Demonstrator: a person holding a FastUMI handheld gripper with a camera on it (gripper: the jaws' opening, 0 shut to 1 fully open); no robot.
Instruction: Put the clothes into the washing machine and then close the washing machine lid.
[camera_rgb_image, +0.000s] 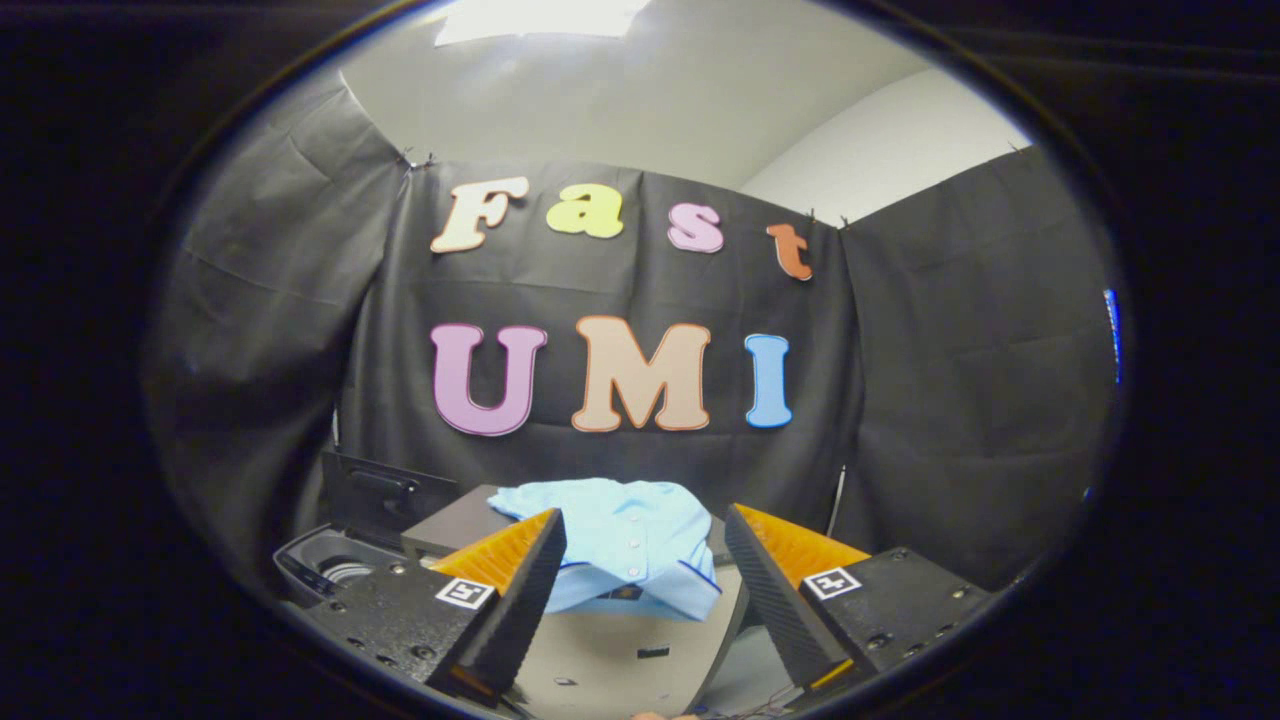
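Note:
A light blue buttoned shirt (625, 540) lies crumpled on a dark box (455, 525), just ahead of my fingers. My gripper (645, 535) is open, its two fingers standing wide apart with the shirt seen between and beyond them, not touching it. To the left of the left finger sits the washing machine (325, 565), its drum opening showing and its dark lid (385, 497) raised upright behind it.
A pale round tabletop (620, 655) lies below the fingers, with a small dark mark on it. Black cloth walls close in the booth behind and on both sides. A thin pole (836, 500) stands right of the shirt.

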